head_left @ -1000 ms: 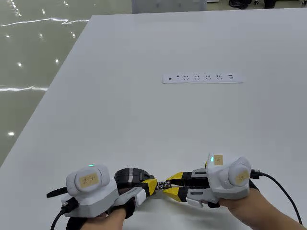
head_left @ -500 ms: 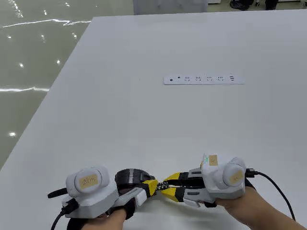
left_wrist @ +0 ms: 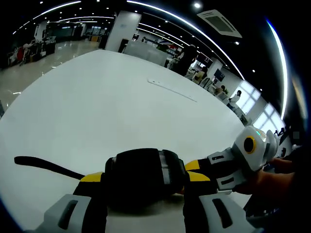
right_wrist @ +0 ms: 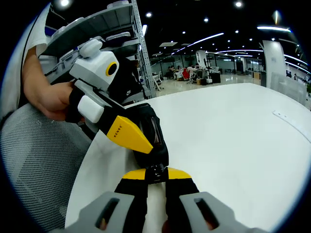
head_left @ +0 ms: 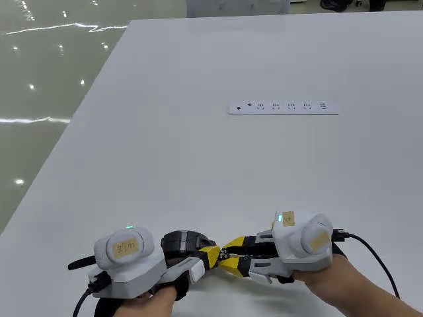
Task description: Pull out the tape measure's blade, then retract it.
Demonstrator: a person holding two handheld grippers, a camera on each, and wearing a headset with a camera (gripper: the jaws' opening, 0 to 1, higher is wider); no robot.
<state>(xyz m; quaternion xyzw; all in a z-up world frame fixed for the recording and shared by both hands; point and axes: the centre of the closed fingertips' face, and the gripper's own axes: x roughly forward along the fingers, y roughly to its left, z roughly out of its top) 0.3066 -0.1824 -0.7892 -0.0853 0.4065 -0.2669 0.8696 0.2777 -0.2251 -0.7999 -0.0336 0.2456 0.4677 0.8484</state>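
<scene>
The black tape measure point(left_wrist: 143, 167), at the surface's point(head_left: 198, 165) near edge, sits clamped in the left hand-held gripper point(left_wrist: 144, 187) while the right hand-held gripper point(head_left: 227, 255) pinches narrow on what looks like its blade tip point(right_wrist: 156, 171), a slight hold that may slip as spring tension builds.

Your headset camera looks forward and down along the desk point(head_left: 165, 152) from above both tools. The camera on your left tool point(head_left: 193, 256) sits close behind the tape measure point(left_wrist: 143, 174) and faces your right tool point(left_wrist: 194, 171). The right tool's camera looks back at that same tape measure from just as near.
</scene>
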